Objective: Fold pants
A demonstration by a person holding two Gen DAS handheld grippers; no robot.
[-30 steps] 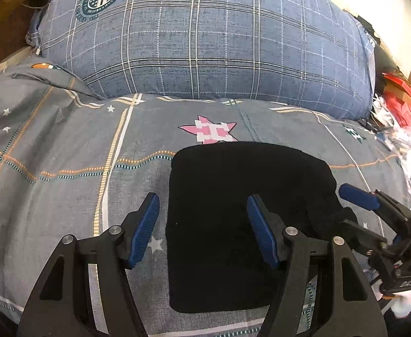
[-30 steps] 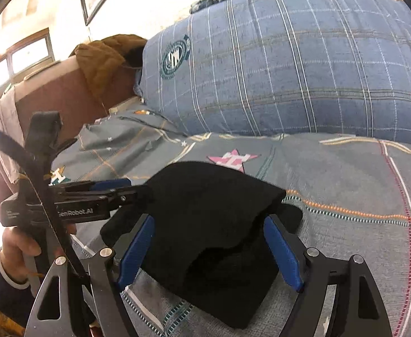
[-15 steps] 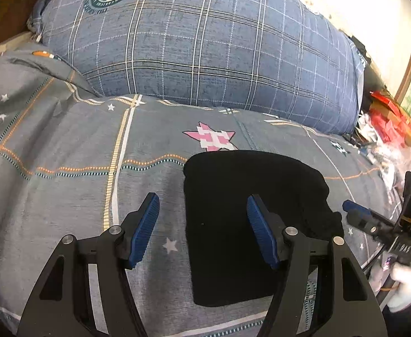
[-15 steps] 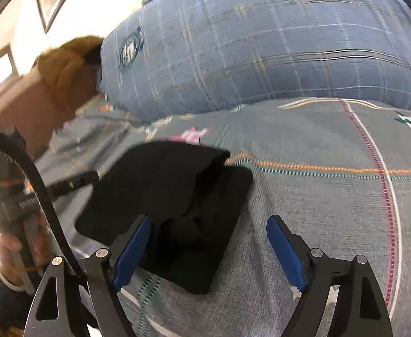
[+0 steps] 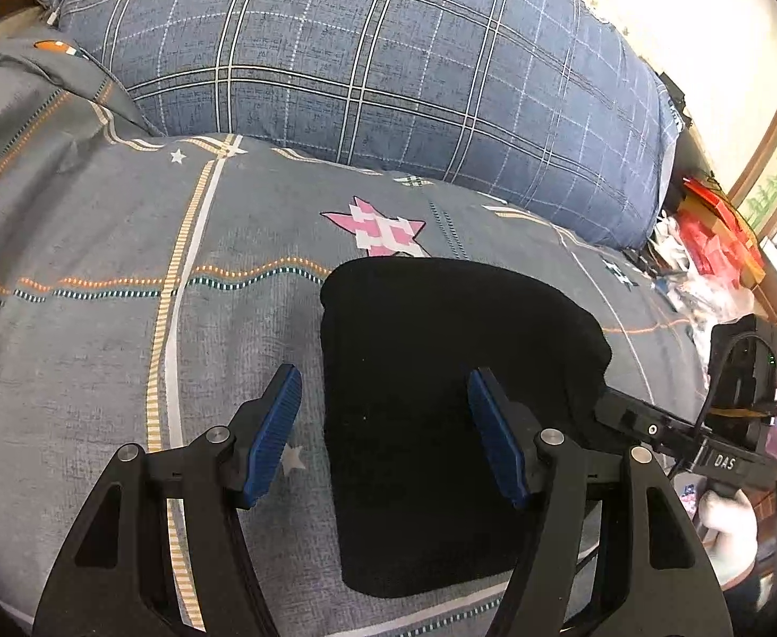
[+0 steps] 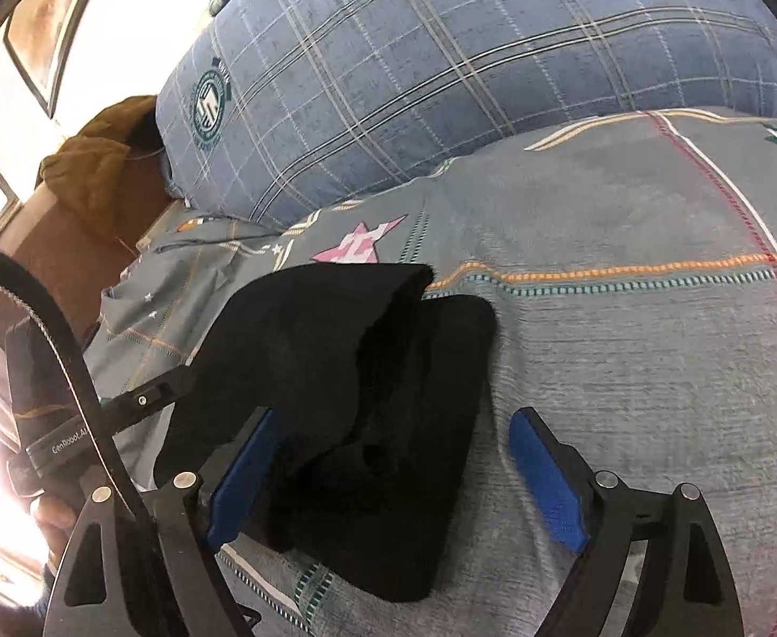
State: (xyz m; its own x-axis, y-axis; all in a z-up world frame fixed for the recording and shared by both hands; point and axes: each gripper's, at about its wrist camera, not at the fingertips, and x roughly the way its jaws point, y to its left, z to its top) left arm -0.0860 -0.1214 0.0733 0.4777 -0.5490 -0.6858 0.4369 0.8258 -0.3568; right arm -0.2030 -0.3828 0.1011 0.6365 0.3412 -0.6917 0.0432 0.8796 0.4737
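Observation:
The black pants [image 5: 441,398] lie folded into a thick rectangle on the grey patterned bedspread [image 5: 96,276]. In the right wrist view the pants [image 6: 367,398] show stacked layers with an open fold at the near end. My left gripper [image 5: 383,430] is open and empty, its right finger over the bundle and its left finger over the bedspread. My right gripper [image 6: 393,483] is open and empty, straddling the bundle's near right edge. The right gripper also shows in the left wrist view [image 5: 669,430], at the bundle's right side.
A large blue plaid pillow [image 5: 388,63] lies behind the pants. Red packets and clutter [image 5: 717,244] sit at the far right beside the bed. A brown garment [image 6: 96,159] hangs on the headboard at the left.
Both grippers have shifted around the folded bundle. The right gripper swung right, then back toward the pants' edge. The left gripper's view moved slightly left and closer. The pants stay still.

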